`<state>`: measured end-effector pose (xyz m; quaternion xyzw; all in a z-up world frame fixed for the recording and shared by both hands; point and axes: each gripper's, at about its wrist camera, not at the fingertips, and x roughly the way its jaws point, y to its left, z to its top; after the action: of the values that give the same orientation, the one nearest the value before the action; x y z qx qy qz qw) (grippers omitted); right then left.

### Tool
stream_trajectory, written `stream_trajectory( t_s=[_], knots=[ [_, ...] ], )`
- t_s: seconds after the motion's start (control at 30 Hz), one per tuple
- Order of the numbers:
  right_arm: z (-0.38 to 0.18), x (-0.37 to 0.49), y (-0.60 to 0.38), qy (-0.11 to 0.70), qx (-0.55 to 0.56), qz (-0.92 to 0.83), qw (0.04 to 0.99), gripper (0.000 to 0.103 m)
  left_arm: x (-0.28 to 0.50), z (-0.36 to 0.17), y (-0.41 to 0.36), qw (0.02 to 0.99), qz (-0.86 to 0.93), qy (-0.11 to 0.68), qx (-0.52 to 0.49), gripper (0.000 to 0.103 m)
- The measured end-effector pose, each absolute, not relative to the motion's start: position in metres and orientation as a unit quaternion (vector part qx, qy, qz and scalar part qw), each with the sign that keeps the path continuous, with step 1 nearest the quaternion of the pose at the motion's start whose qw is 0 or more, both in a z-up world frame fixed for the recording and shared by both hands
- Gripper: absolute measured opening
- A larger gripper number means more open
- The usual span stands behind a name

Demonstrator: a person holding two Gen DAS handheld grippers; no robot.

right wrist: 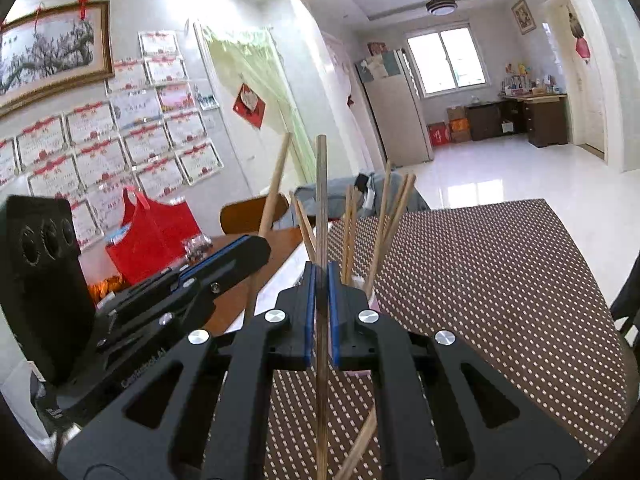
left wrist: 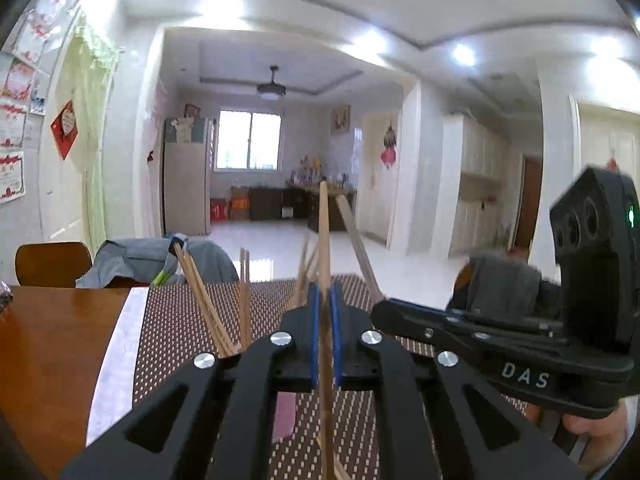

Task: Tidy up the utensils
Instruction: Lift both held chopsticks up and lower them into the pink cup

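- The left tongs (left wrist: 325,308) are clenched on 1 pale wooden chopstick (left wrist: 324,240), held upright between the blue pads (left wrist: 315,320).
- The right tongs (right wrist: 321,300) grip 1 darker chopstick (right wrist: 321,200), also upright.
- Both tongs hover close together above the dotted brown placemat (right wrist: 480,280) on the wooden tabletop (left wrist: 52,340).
- More chopsticks (left wrist: 208,308) stand bunched in a holder just ahead of the tongs; the holder is mostly hidden.
- A red bag (right wrist: 154,236) sits on the tabletop.

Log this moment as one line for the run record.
left gripper: shut on chopstick | right gripper: shut on chopstick | both upright | holder chopsticks ahead | mat
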<state>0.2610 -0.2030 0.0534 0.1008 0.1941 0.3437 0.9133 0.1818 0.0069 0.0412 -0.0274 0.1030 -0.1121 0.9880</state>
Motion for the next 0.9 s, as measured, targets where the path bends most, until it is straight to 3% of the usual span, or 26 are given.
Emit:
stream_trajectory(
  t_s=[0.23,0.63,0.9],
  knots=[
    [0.069,0.271,-0.192,0.14,0.127,0.34,0.921,0.006,0.199,0.044,0.032,0.99,-0.102,0.038,-0.085,0.006],
    [0.066,0.302,-0.16,0.061,0.127,0.302,0.943,0.006,0.235,0.042,0.051,0.993,-0.059,-0.046,-0.089,0.006],
    [0.064,0.321,-0.147,0.03,0.13,0.291,0.947,0.007,0.256,0.034,0.06,0.992,-0.032,-0.062,-0.105,0.006]
  ],
)
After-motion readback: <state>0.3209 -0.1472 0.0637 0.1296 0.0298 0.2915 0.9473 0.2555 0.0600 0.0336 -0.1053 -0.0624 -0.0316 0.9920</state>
